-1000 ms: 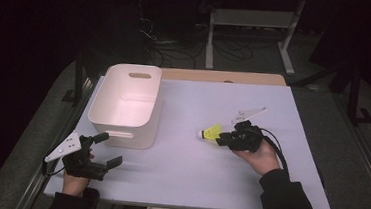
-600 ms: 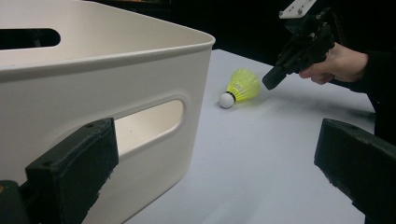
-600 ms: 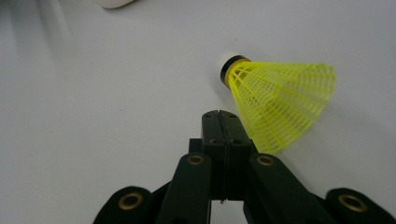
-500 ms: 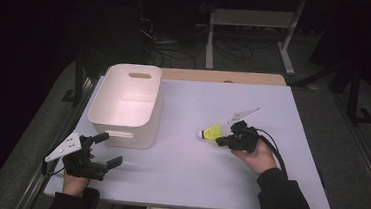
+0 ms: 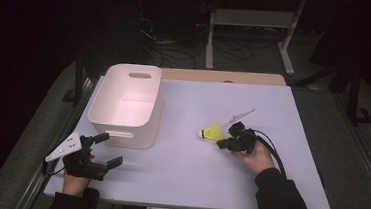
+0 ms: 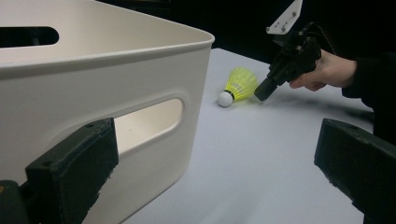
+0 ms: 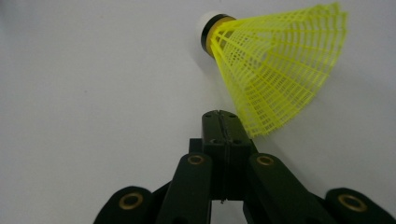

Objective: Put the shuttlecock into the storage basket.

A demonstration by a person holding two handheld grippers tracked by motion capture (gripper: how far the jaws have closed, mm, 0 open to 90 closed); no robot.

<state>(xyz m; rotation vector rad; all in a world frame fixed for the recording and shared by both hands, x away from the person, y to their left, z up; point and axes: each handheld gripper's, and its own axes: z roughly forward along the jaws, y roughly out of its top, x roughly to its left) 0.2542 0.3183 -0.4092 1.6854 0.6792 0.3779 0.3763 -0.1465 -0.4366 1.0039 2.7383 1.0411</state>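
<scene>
The right gripper sits right of centre in the high view with its jaws pressed together on nothing; in the right gripper view the closed tips lie just at the lower rim of the shuttlecock's yellow skirt, and whether they touch it cannot be told. The jaws have just been closing, with nothing between them. The left gripper rests at the lower left of the high view, its jaws wide apart and empty.

One white bin stands in the left half of the high view, just above the left gripper. What shows of its inside is bare. In the left gripper view its near wall with a handle slot takes up the left of the frame.

The right hand lies low on the table with the sleeve coming from the lower right, the gripper pointing left toward the shuttlecock. The left hand holds its gripper pointing right, near the bottom edge.

There is one shuttlecock, lying on its side near the centre of the high view, its white cork pointing left, well apart from the bin. There are two grippers, one bin, one table.
</scene>
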